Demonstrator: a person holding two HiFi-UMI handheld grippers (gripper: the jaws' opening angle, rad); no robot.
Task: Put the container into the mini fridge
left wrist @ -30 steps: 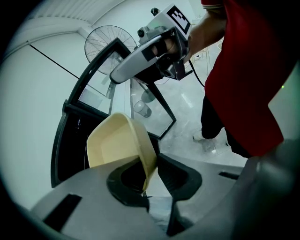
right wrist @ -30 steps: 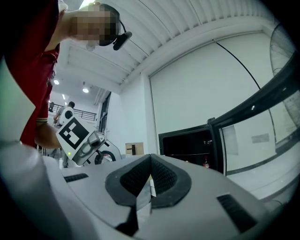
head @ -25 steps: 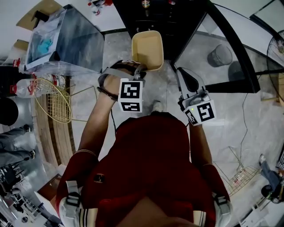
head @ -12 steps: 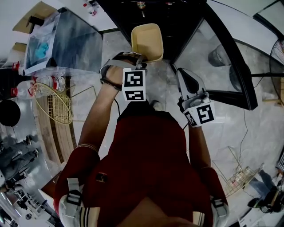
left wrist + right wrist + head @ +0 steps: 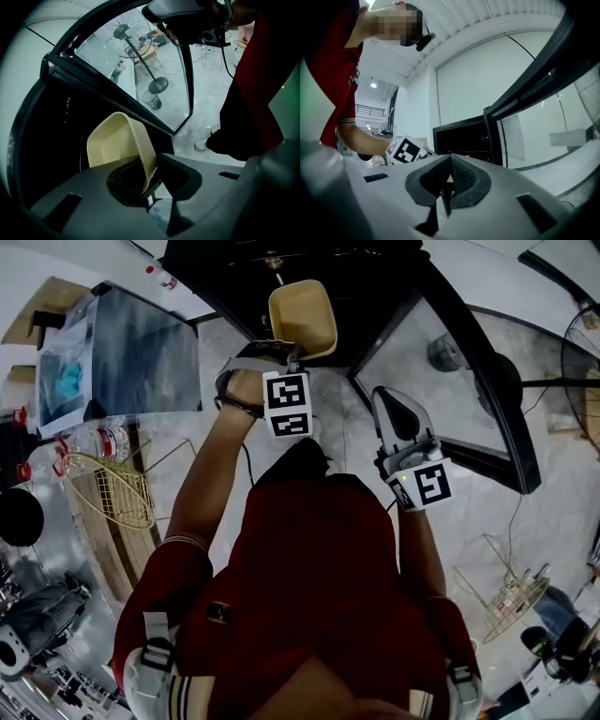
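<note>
- The left claw [image 5: 151,183] is clenched on the near rim of the cream container [image 5: 117,140], with one jaw inside the wall and one outside.
- The container is empty and held off the floor, tilted, at the dark open front of the black mini fridge [image 5: 375,282].
- The fridge's glass door [image 5: 441,381] stands swung open to the right.
- The right claw [image 5: 449,183] is closed on nothing, pointing level toward the fridge, near the door's edge.
</note>
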